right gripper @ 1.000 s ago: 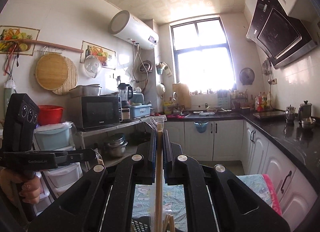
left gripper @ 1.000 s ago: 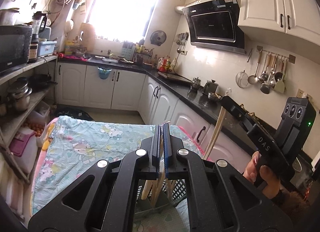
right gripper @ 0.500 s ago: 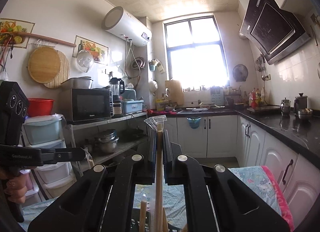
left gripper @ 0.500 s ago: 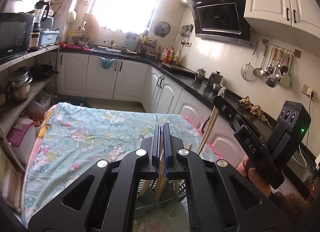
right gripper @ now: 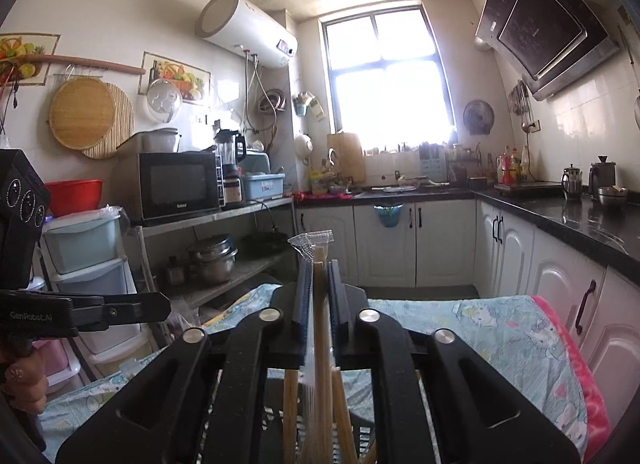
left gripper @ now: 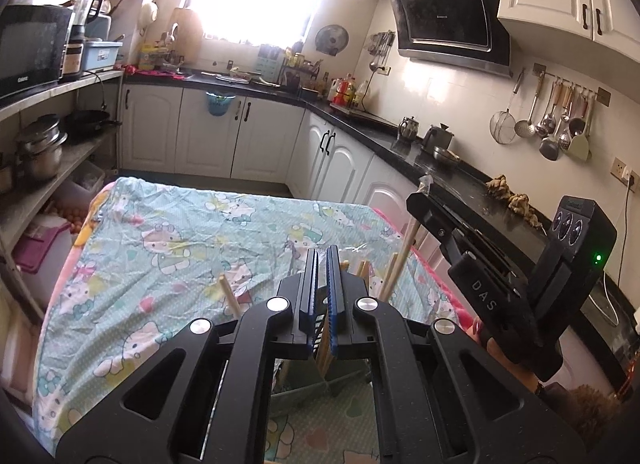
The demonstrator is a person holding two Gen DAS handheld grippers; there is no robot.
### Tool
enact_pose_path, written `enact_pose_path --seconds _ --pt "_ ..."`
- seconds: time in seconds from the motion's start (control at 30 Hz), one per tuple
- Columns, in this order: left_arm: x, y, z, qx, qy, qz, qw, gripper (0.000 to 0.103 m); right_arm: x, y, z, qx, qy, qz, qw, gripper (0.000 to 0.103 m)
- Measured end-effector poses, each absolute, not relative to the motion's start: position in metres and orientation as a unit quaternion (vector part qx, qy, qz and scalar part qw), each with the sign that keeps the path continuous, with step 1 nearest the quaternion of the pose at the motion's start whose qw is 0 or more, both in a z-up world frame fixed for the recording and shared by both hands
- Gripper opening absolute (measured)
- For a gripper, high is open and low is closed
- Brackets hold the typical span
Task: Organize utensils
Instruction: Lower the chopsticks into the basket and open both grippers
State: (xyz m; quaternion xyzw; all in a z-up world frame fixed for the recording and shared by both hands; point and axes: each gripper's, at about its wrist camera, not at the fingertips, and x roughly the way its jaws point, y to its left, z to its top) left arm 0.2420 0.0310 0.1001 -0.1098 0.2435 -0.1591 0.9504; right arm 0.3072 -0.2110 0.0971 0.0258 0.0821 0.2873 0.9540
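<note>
My right gripper (right gripper: 318,288) is shut on a pair of wooden chopsticks in a clear wrapper (right gripper: 319,304), held upright over a dark utensil basket (right gripper: 276,424) with several wooden chopsticks (right gripper: 290,404) standing in it. In the left wrist view the right gripper (left gripper: 424,200) is to the right, the wrapped chopsticks (left gripper: 404,252) reaching down toward the basket (left gripper: 304,388). My left gripper (left gripper: 322,280) is above the basket, its jaws nearly together with a narrow gap and nothing seen between them. More chopsticks (left gripper: 230,296) stick up beside it.
The basket sits on a table with a cartoon-print cloth (left gripper: 168,248). A black counter (left gripper: 460,172) with white cabinets runs along the right. Shelves with a microwave (right gripper: 180,184) and pots stand on the left. Ladles hang on the wall (left gripper: 556,124).
Both grippers have come lower toward the table. The right gripper's wrapped chopsticks have gone down toward the basket. The left gripper's jaws show a slightly wider gap.
</note>
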Motion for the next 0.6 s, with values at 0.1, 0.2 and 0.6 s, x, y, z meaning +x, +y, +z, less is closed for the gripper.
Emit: enact_pose_path --seconds 0.1,0.2,0.6 --pt "0.241 0.033 0.099 -0.113 0.245 -0.158 0.950 0.001 0.304 -0.212 0.096 0.028 0.088 0.291 0.952 0.028" --pt "0.239 0.036 0.099 -0.116 0.244 -0.156 0.950 0.009 0.302 -0.215 0.095 0.029 0.100 0.292 0.951 0.032" --pt "0.214 0.049 0.116 -0.136 0.215 -0.150 0.955 0.062 0.287 -0.229 0.094 0.031 0.151 0.286 0.946 0.051"
